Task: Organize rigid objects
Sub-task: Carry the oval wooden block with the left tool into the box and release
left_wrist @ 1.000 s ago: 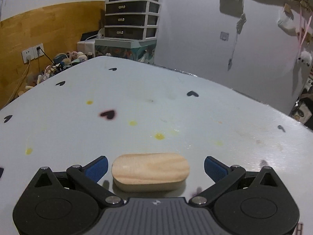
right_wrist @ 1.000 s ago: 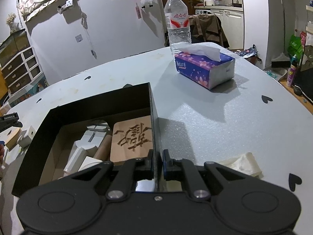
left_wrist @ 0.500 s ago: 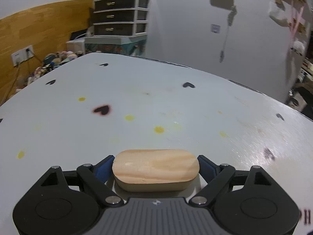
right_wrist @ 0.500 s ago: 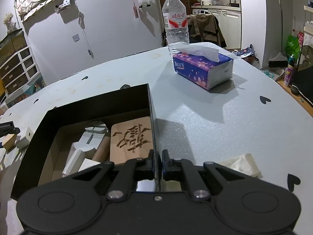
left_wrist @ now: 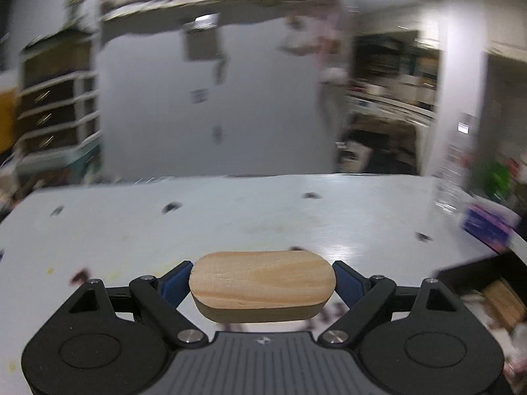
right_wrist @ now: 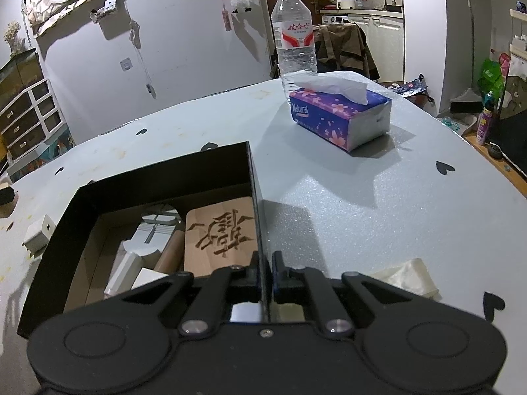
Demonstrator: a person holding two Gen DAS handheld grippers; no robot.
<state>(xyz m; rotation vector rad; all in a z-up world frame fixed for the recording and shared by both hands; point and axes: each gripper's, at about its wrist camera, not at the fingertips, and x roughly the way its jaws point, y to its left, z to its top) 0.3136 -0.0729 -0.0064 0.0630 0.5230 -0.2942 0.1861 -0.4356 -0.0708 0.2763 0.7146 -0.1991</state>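
Observation:
My left gripper (left_wrist: 262,279) is shut on an oval wooden block (left_wrist: 262,283) and holds it above the white table (left_wrist: 230,210); the view is blurred by motion. The black box (left_wrist: 477,273) shows at the lower right there. My right gripper (right_wrist: 264,271) is shut on the right wall of the black box (right_wrist: 158,177). Inside lie a carved wooden tile (right_wrist: 221,232), white blocks (right_wrist: 154,230) and a wooden cylinder (right_wrist: 169,253). A small white cube (right_wrist: 38,233) sits on the table left of the box.
A purple tissue box (right_wrist: 341,112) and a water bottle (right_wrist: 294,29) stand at the far right of the table. A crumpled white wrapper (right_wrist: 405,279) lies near my right gripper. Drawers (right_wrist: 29,121) stand beyond the table's left edge.
My left gripper closed on the wooden block, lifted it off the table and swung right toward the box. My right gripper stayed clamped on the box wall.

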